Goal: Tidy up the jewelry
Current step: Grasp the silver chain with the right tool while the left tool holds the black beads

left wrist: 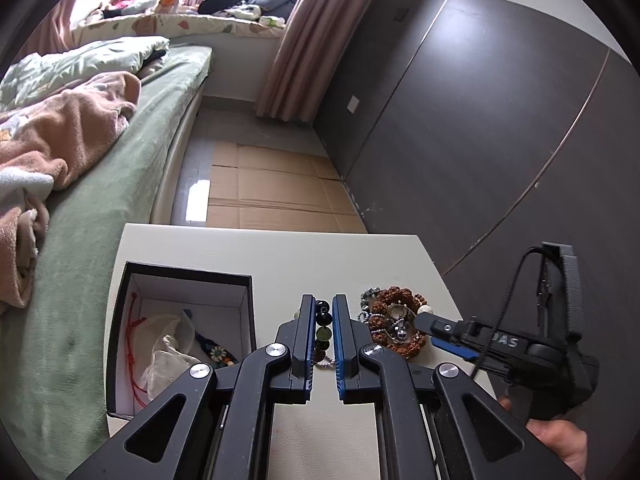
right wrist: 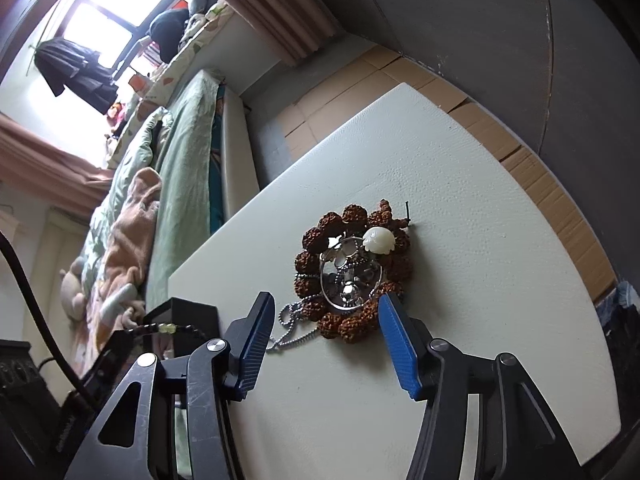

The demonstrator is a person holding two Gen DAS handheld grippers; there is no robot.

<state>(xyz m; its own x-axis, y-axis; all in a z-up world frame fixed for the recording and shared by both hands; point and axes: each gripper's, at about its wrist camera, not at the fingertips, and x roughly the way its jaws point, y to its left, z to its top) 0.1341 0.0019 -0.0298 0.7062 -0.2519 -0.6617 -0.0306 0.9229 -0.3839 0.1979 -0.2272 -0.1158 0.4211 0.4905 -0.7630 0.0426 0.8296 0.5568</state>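
Note:
My left gripper [left wrist: 323, 300] is shut on a bracelet of dark and green beads [left wrist: 323, 326], held above the white table [left wrist: 280, 256]. An open black box [left wrist: 180, 280] stands to its left with a red cord [left wrist: 132, 332], a clear bag and a flowered piece inside. My right gripper [right wrist: 327, 300] is open, its blue pads either side of a brown seed-bead bracelet [right wrist: 352, 324] ringing a silver bangle [right wrist: 350, 276], a ball chain [right wrist: 294, 332] and a white carved bead [right wrist: 377, 240]. That pile also shows in the left wrist view [left wrist: 394, 320].
A bed with green sheet and blankets [left wrist: 80, 184] runs along the table's left side. Flattened cardboard [left wrist: 272, 188] covers the floor beyond the table. A dark wall panel [left wrist: 480, 120] stands to the right.

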